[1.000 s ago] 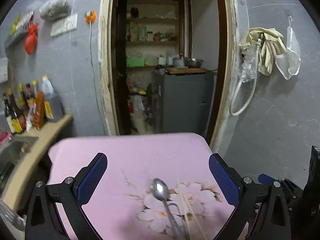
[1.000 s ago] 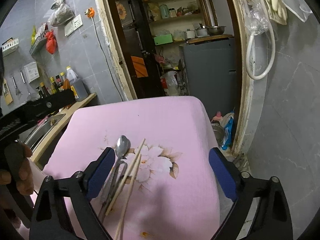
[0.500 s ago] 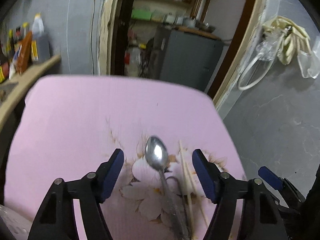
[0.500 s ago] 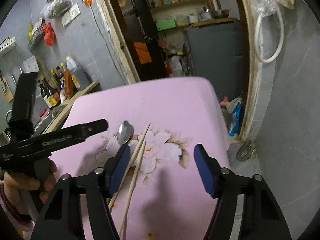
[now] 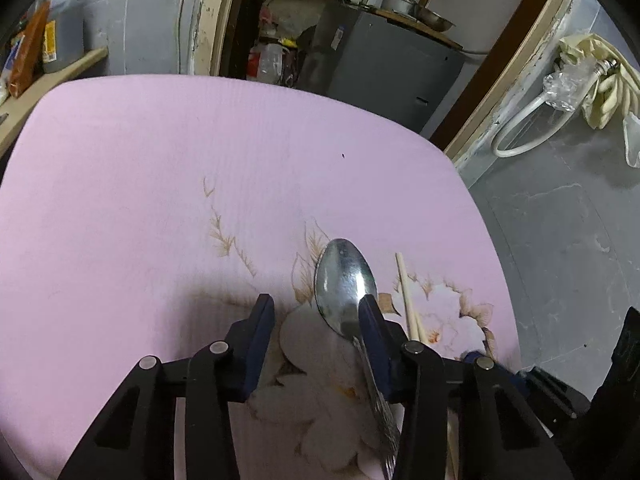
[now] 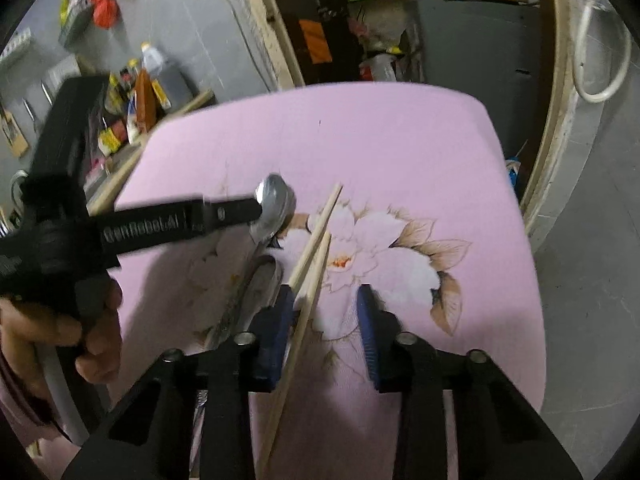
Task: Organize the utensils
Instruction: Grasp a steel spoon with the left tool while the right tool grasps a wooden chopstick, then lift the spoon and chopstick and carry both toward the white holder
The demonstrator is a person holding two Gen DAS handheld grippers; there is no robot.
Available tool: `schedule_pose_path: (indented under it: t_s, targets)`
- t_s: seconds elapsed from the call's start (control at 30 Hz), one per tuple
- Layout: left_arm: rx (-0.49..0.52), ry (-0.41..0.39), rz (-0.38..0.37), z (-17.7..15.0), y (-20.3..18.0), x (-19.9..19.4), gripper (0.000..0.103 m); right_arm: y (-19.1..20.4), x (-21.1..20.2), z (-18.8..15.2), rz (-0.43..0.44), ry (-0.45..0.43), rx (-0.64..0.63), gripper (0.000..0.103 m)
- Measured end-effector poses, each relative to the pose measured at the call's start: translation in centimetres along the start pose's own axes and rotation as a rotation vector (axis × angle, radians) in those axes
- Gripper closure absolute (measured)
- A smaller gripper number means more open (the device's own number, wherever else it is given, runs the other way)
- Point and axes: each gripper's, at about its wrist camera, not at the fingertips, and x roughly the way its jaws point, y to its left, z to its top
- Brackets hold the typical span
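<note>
A steel spoon (image 5: 345,280) lies on the pink flowered tabletop (image 5: 160,184), bowl pointing away. My left gripper (image 5: 316,312) is low over it, jaws partly closed, and the spoon's neck lies against the inside of the right finger (image 5: 370,320). A pair of wooden chopsticks (image 6: 310,264) lies just right of the spoon; their tips also show in the left wrist view (image 5: 406,292). My right gripper (image 6: 326,304) is partly closed and open around the chopsticks, which lie against its left finger (image 6: 280,312). The spoon also shows in the right wrist view (image 6: 274,204) under the left gripper's finger.
A second spoon or utensil (image 6: 262,284) lies beside the first. A counter with sauce bottles (image 6: 140,96) stands to the left. A doorway with a grey cabinet (image 5: 384,68) lies beyond the table. A hose and gloves (image 5: 580,80) hang on the right wall.
Both grippers have come down and forward toward the table and narrowed their jaws. The left now straddles the spoon's neck, the right the chopsticks.
</note>
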Motion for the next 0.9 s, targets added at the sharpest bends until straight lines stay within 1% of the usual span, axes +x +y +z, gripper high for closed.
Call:
schedule_pose_path:
  t_s: [0.2, 0.3, 0.43, 0.47, 0.5, 0.57, 0.6, 0.63, 0.7, 0.8, 0.9]
  targets:
    - [0.011, -0.006, -0.029, 1.1, 0.1, 0.9, 0.062, 2.0, 0.7, 0.7, -0.078, 0.024, -0.089, 0.082]
    - [0.029, 0.001, -0.037, 1.6, -0.3, 1.3, 0.067, 2.5, 1.0, 1.4, -0.095, 0.034, -0.109, 0.083]
    - [0.048, 0.018, -0.051, 2.0, -0.5, 1.6, 0.077, 2.4, 1.3, 2.7, -0.091, 0.054, -0.108, 0.083]
    - [0.055, 0.023, -0.054, 2.1, -0.6, 1.7, 0.077, 2.4, 1.3, 3.0, -0.087, 0.06, -0.106, 0.083]
    - [0.062, 0.028, -0.057, 2.2, -0.6, 1.7, 0.079, 2.3, 1.2, 2.9, -0.087, 0.064, -0.103, 0.085]
    - [0.082, 0.041, -0.055, 2.5, -0.8, 2.0, 0.085, 1.9, 1.2, 3.3, -0.089, 0.069, -0.094, 0.095]
    - [0.097, 0.048, -0.046, 2.6, -1.0, 2.1, 0.09, 1.5, 1.4, 3.5, -0.077, 0.071, -0.08, 0.095]
    - [0.109, 0.052, -0.04, 2.7, -1.1, 2.2, 0.092, 1.0, 1.5, 3.6, -0.058, 0.072, -0.054, 0.096]
    - [0.111, 0.059, -0.036, 2.9, -1.2, 2.2, 0.095, 0.1, 1.3, 3.8, -0.016, 0.072, 0.004, 0.098]
    - [0.105, 0.057, -0.043, 2.7, -1.2, 1.9, 0.097, -1.1, 0.7, 3.4, 0.05, 0.068, 0.083, 0.099]
    - [0.107, 0.027, -0.053, 2.4, -1.3, 0.9, 0.1, -2.0, -0.5, 2.8, 0.092, 0.032, 0.15, 0.099]
